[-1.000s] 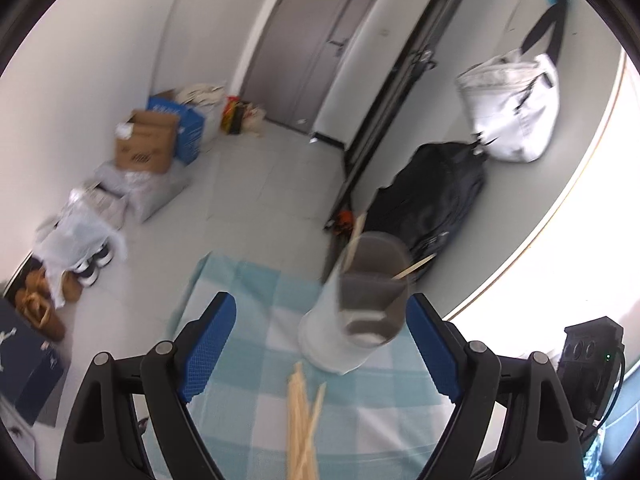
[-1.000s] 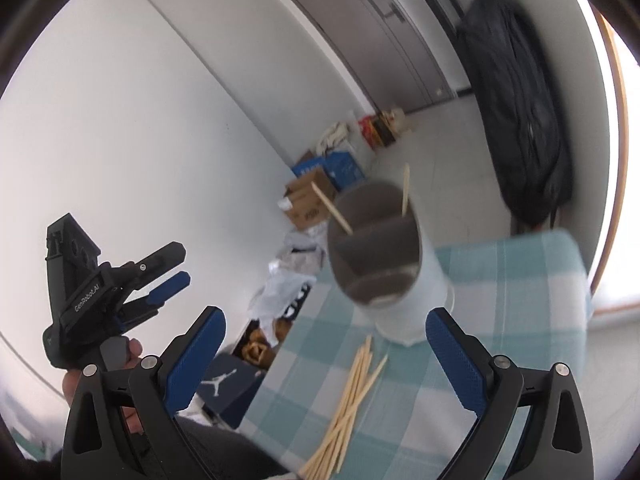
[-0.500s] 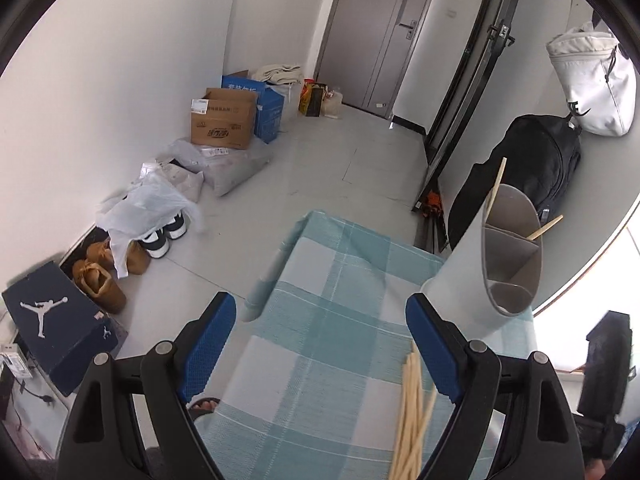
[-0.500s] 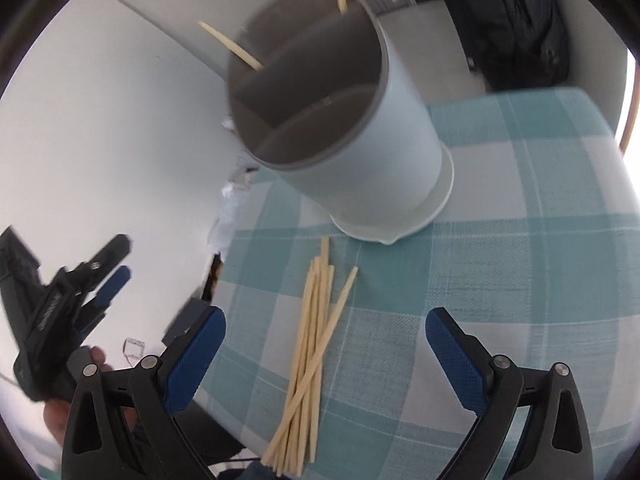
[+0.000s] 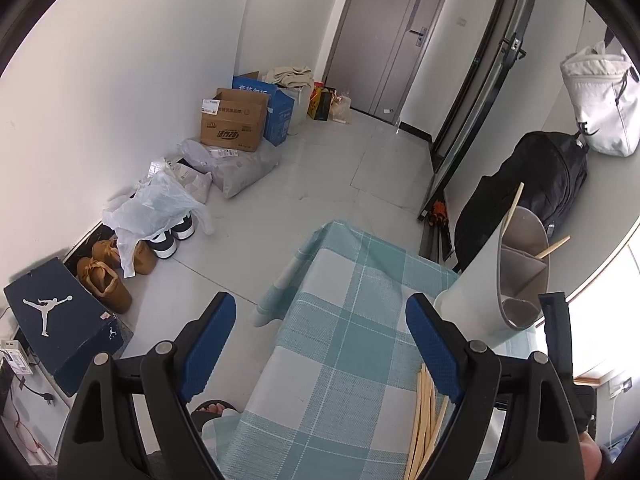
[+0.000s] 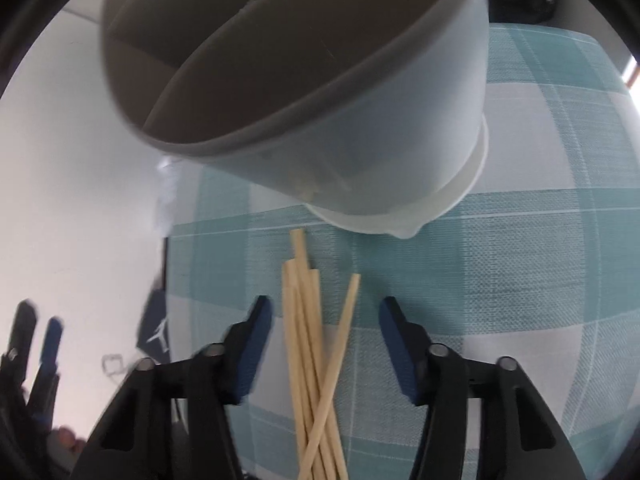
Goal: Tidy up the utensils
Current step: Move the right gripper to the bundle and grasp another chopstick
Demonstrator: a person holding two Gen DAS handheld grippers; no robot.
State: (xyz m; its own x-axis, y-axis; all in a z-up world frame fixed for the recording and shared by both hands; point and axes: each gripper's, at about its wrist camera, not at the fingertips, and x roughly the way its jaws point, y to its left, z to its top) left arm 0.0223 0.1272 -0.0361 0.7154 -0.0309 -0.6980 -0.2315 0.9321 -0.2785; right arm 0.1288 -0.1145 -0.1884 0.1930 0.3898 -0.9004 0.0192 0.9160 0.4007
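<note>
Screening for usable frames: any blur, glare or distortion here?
Left wrist view: sharp, strong fisheye bending, window blown out at right. Right wrist view: left gripper smeared by motion at lower left; utensil holder looms close, soft and stretched; chopsticks and checked tablecloth stay crisp.

Both grippers, left gripper (image 5: 320, 344) and right gripper (image 6: 326, 334), share one build: black plastic arms, silver screws behind the jaws, ribbed blue pads (image 5: 208, 344) facing inward.

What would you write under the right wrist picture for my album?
Open right gripper straddling a pile of wooden chopsticks on a checked tablecloth, just before the grey utensil holder.
</note>
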